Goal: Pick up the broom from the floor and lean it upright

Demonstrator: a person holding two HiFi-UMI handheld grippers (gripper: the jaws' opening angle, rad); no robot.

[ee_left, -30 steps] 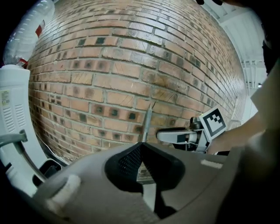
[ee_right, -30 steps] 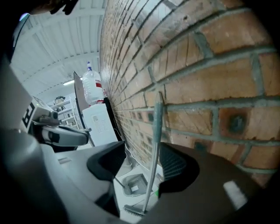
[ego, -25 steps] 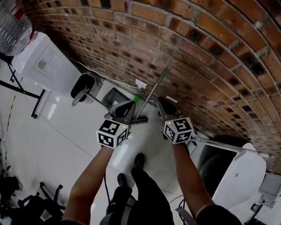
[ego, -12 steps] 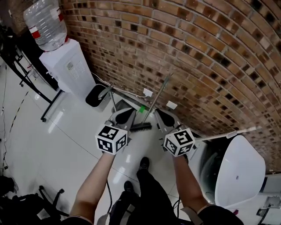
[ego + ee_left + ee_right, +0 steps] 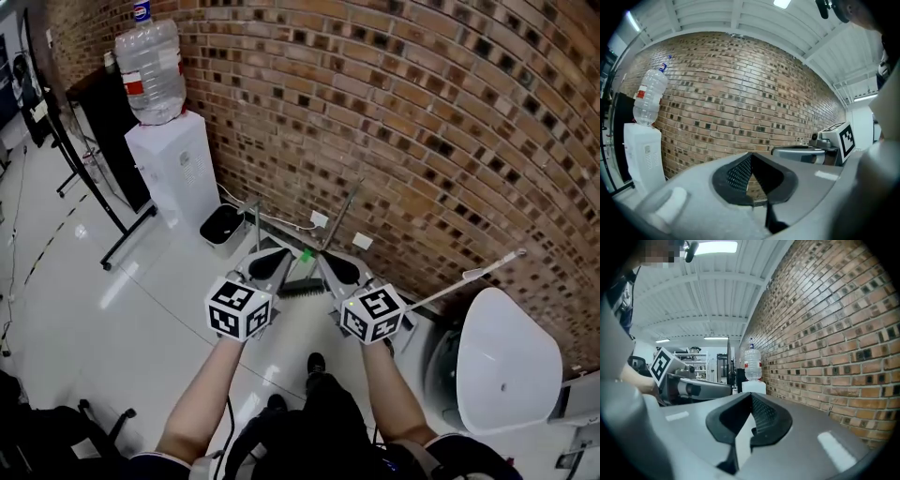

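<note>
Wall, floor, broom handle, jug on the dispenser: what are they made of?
Wall: red-brown brick, matte; mortar joints show.
Floor: likely white tile, glossy; it reflects streaks of light.
Broom handle: probably metal, a thin grey tube with a dull sheen; could be painted.
Jug: clear plastic, translucent, ribbed.

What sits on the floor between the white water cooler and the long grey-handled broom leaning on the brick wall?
A black dustpan-like tray with a thin handle stands there, visible in the head view.
</note>
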